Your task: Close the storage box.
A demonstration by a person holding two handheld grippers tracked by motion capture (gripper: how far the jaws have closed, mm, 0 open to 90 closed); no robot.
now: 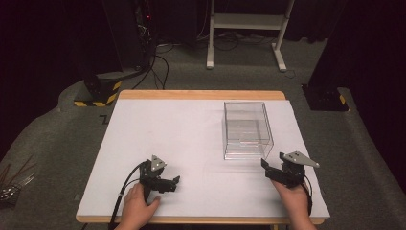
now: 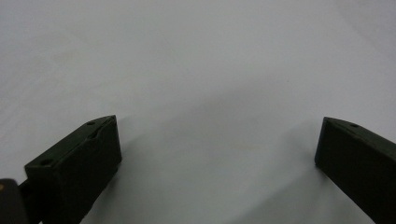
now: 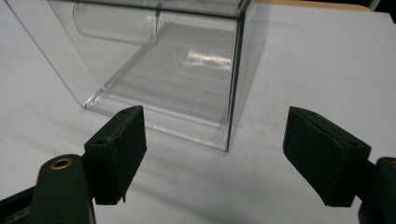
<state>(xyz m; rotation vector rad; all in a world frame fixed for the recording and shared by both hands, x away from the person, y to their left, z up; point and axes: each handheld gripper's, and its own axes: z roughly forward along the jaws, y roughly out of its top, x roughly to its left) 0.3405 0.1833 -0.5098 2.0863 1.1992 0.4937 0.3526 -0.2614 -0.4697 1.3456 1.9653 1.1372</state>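
Note:
A clear plastic box stands on the white table, right of centre; in the right gripper view the box lies just beyond my jaws, its near right corner closest. My right gripper rests near the front right edge, just below the box, open and empty. My left gripper lies low at the front left, pointing right, open with bare table between its jaws. A hand holds each gripper.
The table has a wooden rim at the far edge. Beyond it, on the grey floor, stand a white metal frame, black cables and a yellow-black striped base. Tools lie on the floor at left.

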